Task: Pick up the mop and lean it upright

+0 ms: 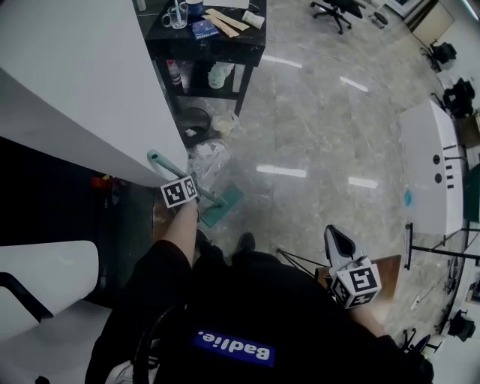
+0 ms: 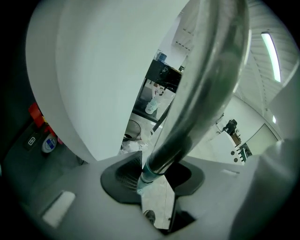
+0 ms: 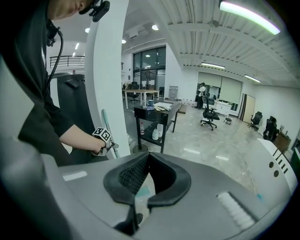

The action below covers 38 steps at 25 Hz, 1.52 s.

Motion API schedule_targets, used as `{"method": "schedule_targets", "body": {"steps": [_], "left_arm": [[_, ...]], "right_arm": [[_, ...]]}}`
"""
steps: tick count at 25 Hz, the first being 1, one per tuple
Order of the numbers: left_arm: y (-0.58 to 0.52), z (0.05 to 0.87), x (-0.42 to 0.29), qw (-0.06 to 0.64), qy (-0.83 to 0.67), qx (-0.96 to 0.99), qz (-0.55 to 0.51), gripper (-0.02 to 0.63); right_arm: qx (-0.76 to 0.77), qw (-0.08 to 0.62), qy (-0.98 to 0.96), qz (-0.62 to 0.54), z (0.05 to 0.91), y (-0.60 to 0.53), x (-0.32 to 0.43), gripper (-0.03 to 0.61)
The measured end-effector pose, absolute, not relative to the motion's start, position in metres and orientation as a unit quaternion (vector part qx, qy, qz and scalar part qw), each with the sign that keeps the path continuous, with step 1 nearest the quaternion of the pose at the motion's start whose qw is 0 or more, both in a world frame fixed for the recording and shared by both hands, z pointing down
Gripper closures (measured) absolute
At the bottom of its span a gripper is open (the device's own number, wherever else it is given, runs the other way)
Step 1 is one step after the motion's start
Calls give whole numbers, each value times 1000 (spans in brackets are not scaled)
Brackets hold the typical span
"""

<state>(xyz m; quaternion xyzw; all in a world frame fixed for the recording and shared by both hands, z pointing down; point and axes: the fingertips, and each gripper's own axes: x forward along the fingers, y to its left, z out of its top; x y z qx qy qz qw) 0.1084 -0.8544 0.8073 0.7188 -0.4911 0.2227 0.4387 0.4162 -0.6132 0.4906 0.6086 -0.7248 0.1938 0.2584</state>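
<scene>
The mop (image 2: 201, 93) handle runs nearest the lens in the left gripper view and passes between the jaws of the left tongs (image 2: 158, 185). These jaws stand apart: the handle lies against one pad, with a gap at the other, so no clamp is evident. The right tongs (image 3: 143, 192) are slightly apart with nothing between them and are held well clear of the mop. The mop head (image 1: 225, 202) rests on the floor (image 1: 315, 127), and the top of the handle leans against the white pillar (image 1: 75, 90). On the tabletop (image 1: 251, 39) of the black cart stand a glass mug (image 1: 175, 16) holding thin upright items too small to identify and a blue box (image 1: 204, 30). The lower shelf carries a bottle (image 1: 174, 73) and a white jug (image 1: 220, 75). Beside the cart, a round dark bin (image 1: 193, 122) shows a pale scrap inside. A clear plastic bag (image 1: 208, 160) lies near the mop head.
</scene>
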Motion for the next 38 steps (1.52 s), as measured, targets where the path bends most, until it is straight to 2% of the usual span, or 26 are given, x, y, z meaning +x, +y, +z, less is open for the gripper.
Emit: {"method": "schedule_targets", "body": {"steps": [7,11,26,38], "left_arm": [[-854,807,110,444,-475,729,216,449],[-854,807,116,447,-459,738,211,387],[-843,791,124,433,-459,748,206,402],[-804,715,133,375,-459,780,201,431]], "right_arm": [[610,256,-724,194,491,-607,411,563],[612,248,-723,204,492,-606,411,561],[604,233,-736,199,496,-614,420,561],[573,173,-781,179,493,-627,422,561]]}}
